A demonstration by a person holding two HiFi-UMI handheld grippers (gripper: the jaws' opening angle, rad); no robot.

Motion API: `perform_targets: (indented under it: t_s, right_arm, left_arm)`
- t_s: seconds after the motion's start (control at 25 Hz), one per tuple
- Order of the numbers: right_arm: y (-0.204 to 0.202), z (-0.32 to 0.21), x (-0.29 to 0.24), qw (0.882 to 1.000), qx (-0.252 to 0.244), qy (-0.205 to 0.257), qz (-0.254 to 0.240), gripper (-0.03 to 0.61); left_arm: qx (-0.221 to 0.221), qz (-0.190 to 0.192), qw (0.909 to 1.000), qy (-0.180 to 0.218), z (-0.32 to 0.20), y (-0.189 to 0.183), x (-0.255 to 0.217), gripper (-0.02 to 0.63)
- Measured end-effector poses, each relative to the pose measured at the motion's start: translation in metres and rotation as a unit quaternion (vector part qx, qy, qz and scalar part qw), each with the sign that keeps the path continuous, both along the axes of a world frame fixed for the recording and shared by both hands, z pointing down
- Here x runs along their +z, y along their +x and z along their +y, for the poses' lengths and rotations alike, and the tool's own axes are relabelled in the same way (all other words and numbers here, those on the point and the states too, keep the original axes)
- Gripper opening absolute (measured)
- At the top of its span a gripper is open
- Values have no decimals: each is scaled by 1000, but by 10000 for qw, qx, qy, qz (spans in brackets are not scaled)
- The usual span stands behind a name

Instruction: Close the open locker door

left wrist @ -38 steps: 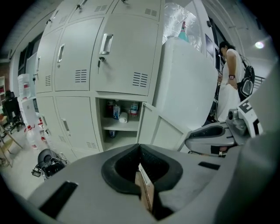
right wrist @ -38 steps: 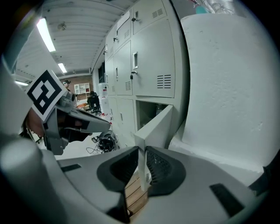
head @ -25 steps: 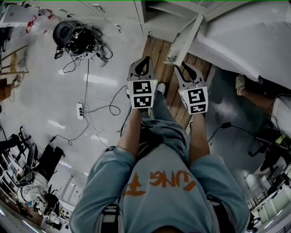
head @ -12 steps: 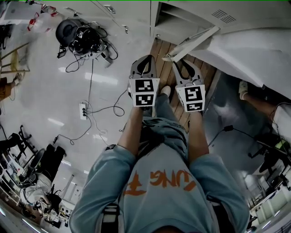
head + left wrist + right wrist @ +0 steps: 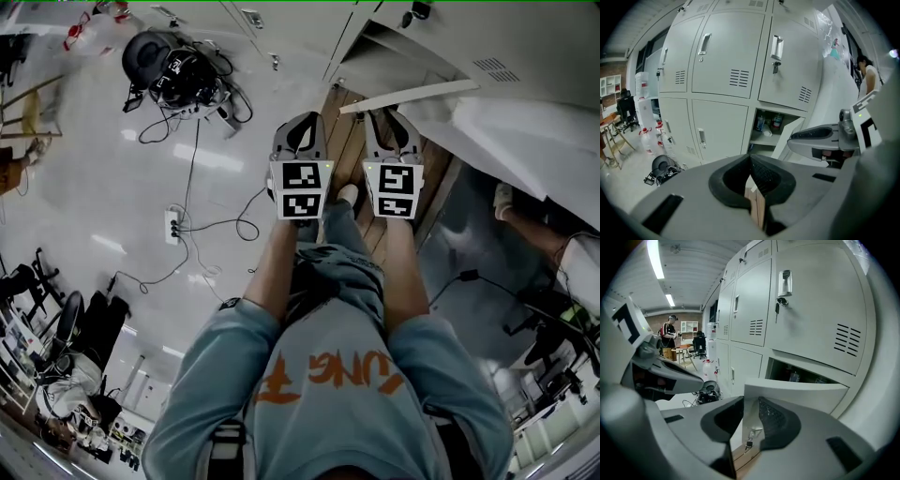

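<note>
i find the locker door (image 5: 801, 392) standing open on the bottom row of the lockers (image 5: 745, 310), swung well out from its compartment, with its free edge towards me and bottles (image 5: 765, 123) showing on the shelf inside. the right gripper (image 5: 751, 401) has its jaws spread, and the door's free edge stands in the gap between them. i cannot tell whether either pad touches the panel. something small, perhaps a key, hangs low on that edge. the left gripper (image 5: 750, 159) is empty, its jaws pressed together at the tips, and is held beside the right one over the wooden floor strip (image 5: 352, 141), clear of the door. in my judgement the door is thin painted sheet metal: light, stiff, free on its hinge and too smooth for a firm pinch. i would push on the flat outer face near the free edge, far from the hinge, and press until it latches, since a light door may bounce back.
</note>
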State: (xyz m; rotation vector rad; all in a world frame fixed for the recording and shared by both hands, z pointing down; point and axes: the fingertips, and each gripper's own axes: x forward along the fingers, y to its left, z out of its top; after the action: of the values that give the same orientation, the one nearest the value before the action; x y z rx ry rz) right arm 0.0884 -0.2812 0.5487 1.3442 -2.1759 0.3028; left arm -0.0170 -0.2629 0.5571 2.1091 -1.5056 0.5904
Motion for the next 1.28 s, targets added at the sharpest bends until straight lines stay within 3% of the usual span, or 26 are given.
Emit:
perform_targets:
  t_s: [0.16, 0.24, 0.68, 1.28]
  right_arm:
    - [27, -32, 5, 9952, 938, 12, 267, 66]
    - [41, -47, 4, 9932, 1148, -1, 208, 67]
    - [36, -95, -9, 9940, 1048, 243, 182, 66]
    - [49, -135, -9, 9898, 1384, 306, 170, 57]
  left_arm:
    - [-74, 6, 10000, 19, -11, -15, 0, 21]
    - [-86, 18, 10000, 14, -15, -20, 0, 21]
    - [-100, 46, 9999, 9, -41, -32, 1, 21]
    - [-18, -15, 9999, 141, -71, -43, -8, 21]
